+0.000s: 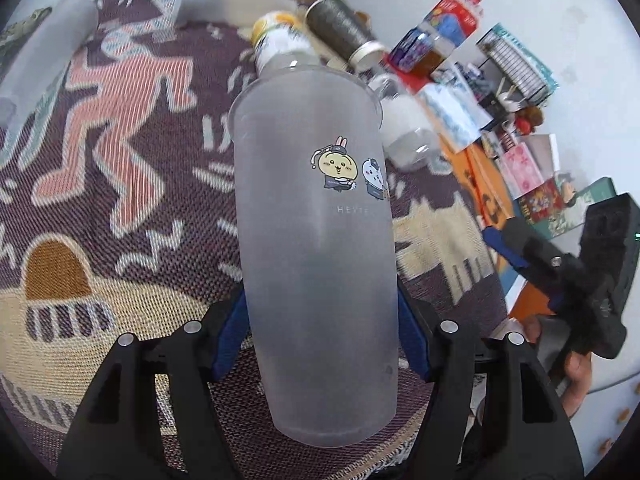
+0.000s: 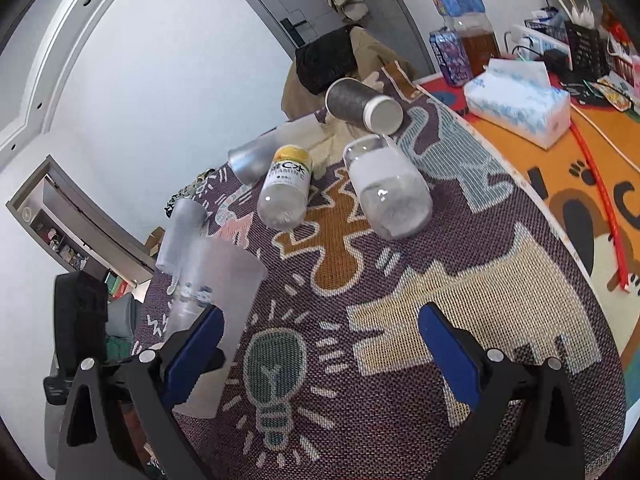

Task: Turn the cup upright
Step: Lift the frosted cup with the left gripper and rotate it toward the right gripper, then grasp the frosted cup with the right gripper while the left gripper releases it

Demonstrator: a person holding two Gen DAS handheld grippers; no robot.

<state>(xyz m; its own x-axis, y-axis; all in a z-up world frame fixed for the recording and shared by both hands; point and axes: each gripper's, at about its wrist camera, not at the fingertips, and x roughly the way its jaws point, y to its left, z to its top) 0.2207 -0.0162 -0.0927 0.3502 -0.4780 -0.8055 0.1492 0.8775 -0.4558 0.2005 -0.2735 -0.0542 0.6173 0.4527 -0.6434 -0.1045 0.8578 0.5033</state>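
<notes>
My left gripper (image 1: 320,340) is shut on a tall frosted plastic cup (image 1: 316,220) with cartoon stickers. The blue pads press its lower sides, and its open rim points away from the camera, above the patterned cloth (image 1: 100,200). The same cup (image 2: 216,280) shows at the left of the right wrist view, partly behind my left finger. My right gripper (image 2: 320,336) is open and empty above the cloth, beside the cup; it also shows at the right of the left wrist view (image 1: 560,272).
Lying on the cloth are a yellow-capped bottle (image 2: 286,192), a clear jar (image 2: 388,196), a grey can (image 2: 362,106) and other frosted cups (image 2: 180,236). A tissue box (image 2: 520,100) and drink bottles (image 2: 460,20) stand on the orange mat at the right.
</notes>
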